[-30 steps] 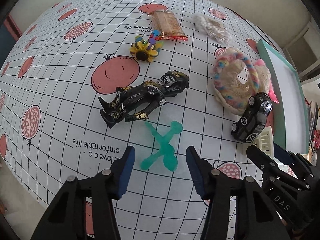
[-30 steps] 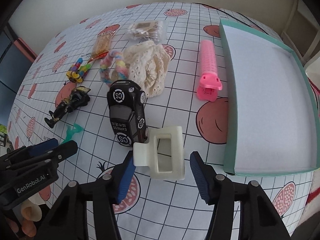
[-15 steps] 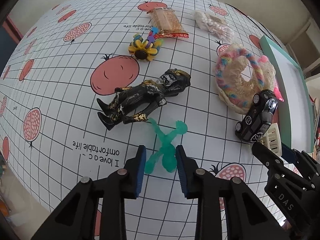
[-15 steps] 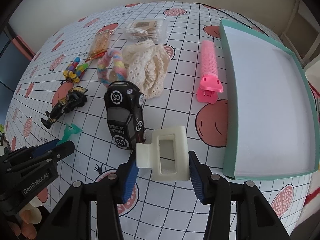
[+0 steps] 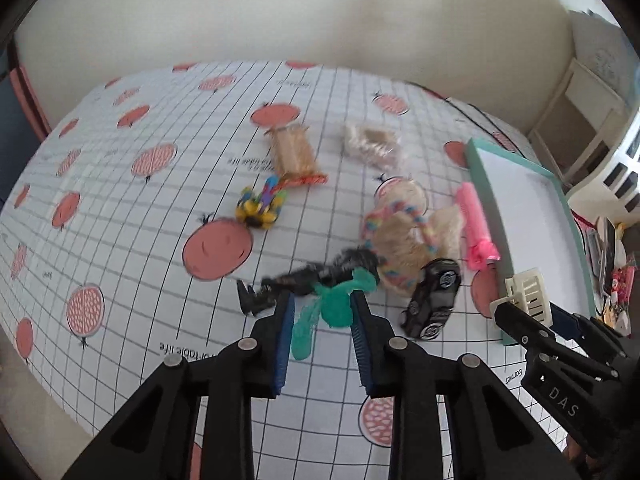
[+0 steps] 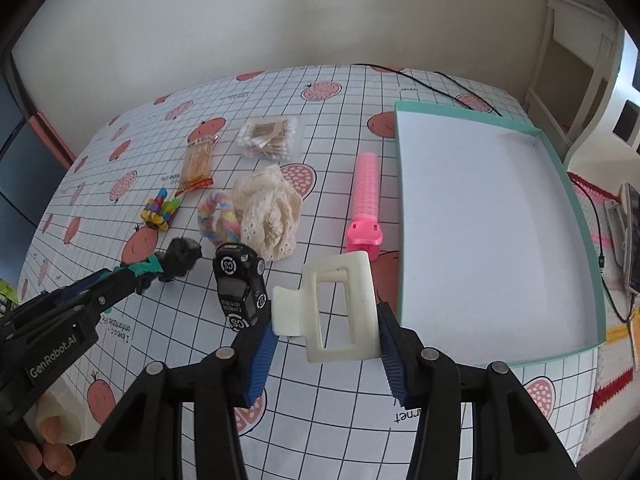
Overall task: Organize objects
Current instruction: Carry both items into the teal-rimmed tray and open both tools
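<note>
1. The left gripper (image 5: 322,312) has its jaws clenched on a soft green stretchy figure (image 5: 334,304), and it is lifted off the tablecloth. The figure is limp and one limb hangs down between the pads. I think it could slide out if the hand swings fast.
2. The right gripper (image 6: 326,332) holds a cream hair claw clip (image 6: 340,308) between its pads, above the cloth and just left of the teal box (image 6: 580,208), which looks empty. The clip is gripped on its smooth sides and sits tilted, so it may twist or pop out.
3. The black toy car (image 6: 241,288) is just beside the right gripper's left finger; a sideways move could knock it.
4. Both grippers are near each other, so they may collide if both go to the box together.
</note>
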Motion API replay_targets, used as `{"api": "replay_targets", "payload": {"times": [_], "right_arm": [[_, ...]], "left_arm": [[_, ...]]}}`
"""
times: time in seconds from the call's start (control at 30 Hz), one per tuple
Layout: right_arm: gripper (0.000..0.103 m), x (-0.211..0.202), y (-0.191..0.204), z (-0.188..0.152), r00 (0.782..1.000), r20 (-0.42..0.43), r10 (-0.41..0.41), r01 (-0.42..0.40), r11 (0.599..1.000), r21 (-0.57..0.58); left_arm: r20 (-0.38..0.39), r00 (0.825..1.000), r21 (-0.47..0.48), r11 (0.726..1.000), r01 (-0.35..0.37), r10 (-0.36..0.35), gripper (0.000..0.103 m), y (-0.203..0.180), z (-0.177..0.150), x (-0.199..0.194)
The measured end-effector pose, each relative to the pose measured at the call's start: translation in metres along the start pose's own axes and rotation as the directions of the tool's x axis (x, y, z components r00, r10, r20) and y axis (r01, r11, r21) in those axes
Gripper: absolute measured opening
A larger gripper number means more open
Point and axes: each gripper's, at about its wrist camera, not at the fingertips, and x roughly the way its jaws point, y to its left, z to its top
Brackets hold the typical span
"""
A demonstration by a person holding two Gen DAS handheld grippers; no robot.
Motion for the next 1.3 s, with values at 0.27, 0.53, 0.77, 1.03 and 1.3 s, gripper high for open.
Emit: {"api": "replay_targets", "payload": {"times": [0.27,0.53,0.77,1.03,1.3], "right_arm": [[0.050,-0.015,-0.019,0.000,0.999,0.044,0.015,-0.017,0.999,0.043],[0.050,-0.017,-0.022,0.000,0.998,0.055,0.020,-0.022,0.999,0.049],[0.050,-0.016,-0.020,0.000,0.998,0.054,0.019,-0.021,0.999,0.047],[0.050,-0.020,-0.035,0.003,0.996,0.083,-0.034,0.029,0.998,0.060],[0.050,-0.027,-0.068,0.005,0.989,0.121,-0.088,0.077,0.992,0.096]], "left_arm": [[0.027,0.999,0.057,0.998,0.022,-0.024,0.028,-0.029,0.002,-0.008],[0.056,0.997,0.020,0.999,0.048,-0.049,0.028,-0.026,0.005,-0.014],[0.066,0.995,-0.026,0.996,0.083,-0.081,0.028,-0.015,0.009,-0.018],[0.120,0.985,0.007,0.992,0.127,-0.127,0.028,-0.033,0.012,-0.027],[0.136,0.970,0.037,0.979,0.198,-0.201,0.028,-0.080,0.023,-0.022]]}}
